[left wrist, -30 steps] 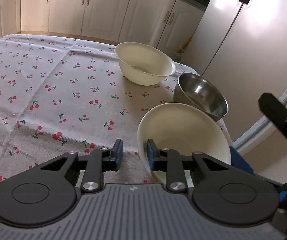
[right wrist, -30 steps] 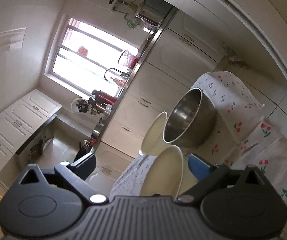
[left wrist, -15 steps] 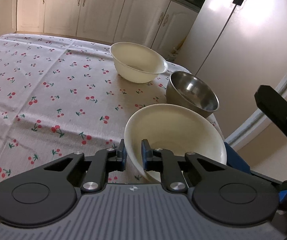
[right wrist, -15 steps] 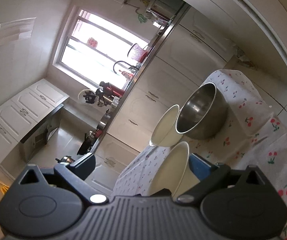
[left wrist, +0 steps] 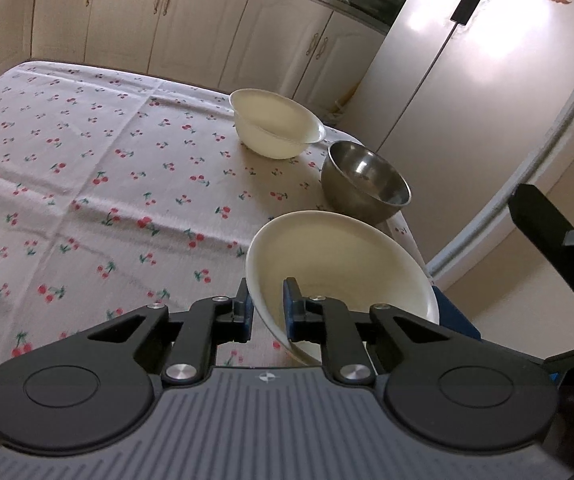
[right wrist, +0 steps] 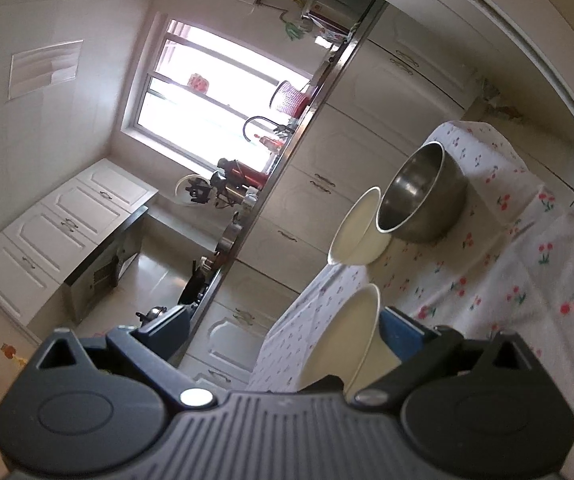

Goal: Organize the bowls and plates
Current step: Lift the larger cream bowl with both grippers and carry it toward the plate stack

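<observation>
Nearest the steel bowl (left wrist: 367,182), the left gripper (left wrist: 267,310) pinches a white bowl's (left wrist: 339,264) rim; the right gripper (right wrist: 287,328) is opening around it, untouching. One-sided grip could slip.

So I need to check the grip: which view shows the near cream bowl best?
The left wrist view: the near cream bowl shows its whole inside, its rim pinched by the left gripper. The right wrist view shows it edge-on.

Left jaws now around bowl (left wrist: 339,264) rim.
</observation>
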### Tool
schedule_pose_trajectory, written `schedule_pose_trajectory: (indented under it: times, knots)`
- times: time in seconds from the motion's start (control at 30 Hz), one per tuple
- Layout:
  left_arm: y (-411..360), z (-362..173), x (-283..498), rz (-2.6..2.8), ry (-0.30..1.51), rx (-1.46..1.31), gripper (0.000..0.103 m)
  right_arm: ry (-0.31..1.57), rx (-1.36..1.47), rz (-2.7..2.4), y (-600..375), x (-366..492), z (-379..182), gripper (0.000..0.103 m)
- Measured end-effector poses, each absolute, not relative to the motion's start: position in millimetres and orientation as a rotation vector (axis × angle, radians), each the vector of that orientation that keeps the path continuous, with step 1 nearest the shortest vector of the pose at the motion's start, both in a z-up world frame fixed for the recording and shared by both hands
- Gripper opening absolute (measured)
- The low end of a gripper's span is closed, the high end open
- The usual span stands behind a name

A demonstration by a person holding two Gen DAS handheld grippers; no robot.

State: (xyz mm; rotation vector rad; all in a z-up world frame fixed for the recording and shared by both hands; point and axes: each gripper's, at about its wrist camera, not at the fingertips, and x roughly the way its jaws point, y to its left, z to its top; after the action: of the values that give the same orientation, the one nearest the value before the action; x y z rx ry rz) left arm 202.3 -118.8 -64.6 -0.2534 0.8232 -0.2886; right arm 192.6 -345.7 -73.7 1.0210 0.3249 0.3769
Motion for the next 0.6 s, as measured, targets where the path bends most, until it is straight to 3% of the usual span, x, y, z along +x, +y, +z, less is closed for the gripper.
schedule_pose_trajectory:
  times: [0.6]
  knots:
    - [-89, -65, 134, -0.342, 0.845, -0.267, 0.014, 0.366, 0.971, 0.356, -318, 131, -73, 0.101]
